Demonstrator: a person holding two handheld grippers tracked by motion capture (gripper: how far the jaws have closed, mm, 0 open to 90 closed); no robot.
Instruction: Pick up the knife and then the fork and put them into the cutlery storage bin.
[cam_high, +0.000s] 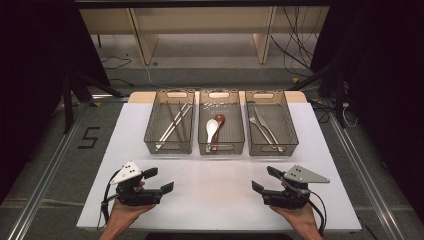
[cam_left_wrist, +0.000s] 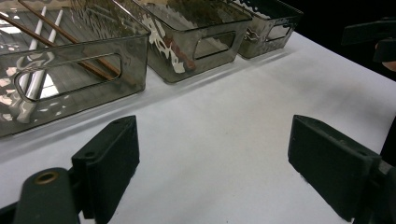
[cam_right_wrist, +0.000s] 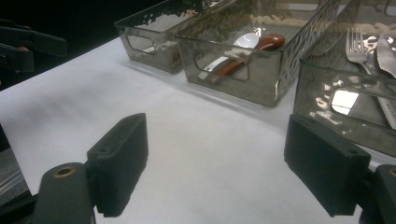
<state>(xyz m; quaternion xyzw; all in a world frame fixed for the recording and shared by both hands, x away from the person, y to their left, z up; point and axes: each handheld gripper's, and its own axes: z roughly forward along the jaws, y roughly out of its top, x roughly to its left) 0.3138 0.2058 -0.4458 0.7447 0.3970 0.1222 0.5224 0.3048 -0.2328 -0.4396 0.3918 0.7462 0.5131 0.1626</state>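
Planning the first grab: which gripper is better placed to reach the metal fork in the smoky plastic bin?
Right, probably. The right gripper, jaws open, sits in front of the right-hand smoky bin holding the metal fork. The left gripper faces the chopstick bin.

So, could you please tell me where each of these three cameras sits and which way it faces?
High view: fixed above the person's side of the white table, looking forward and down at three bins; both hands show, holding the left gripper and right gripper.
Left gripper view: rides the left gripper, looking along its open fingers toward the chopstick bin.
Right gripper view: rides the right gripper, facing the spoon bin and cutlery bin.
Shared: both gripper views show the table and the bin row.
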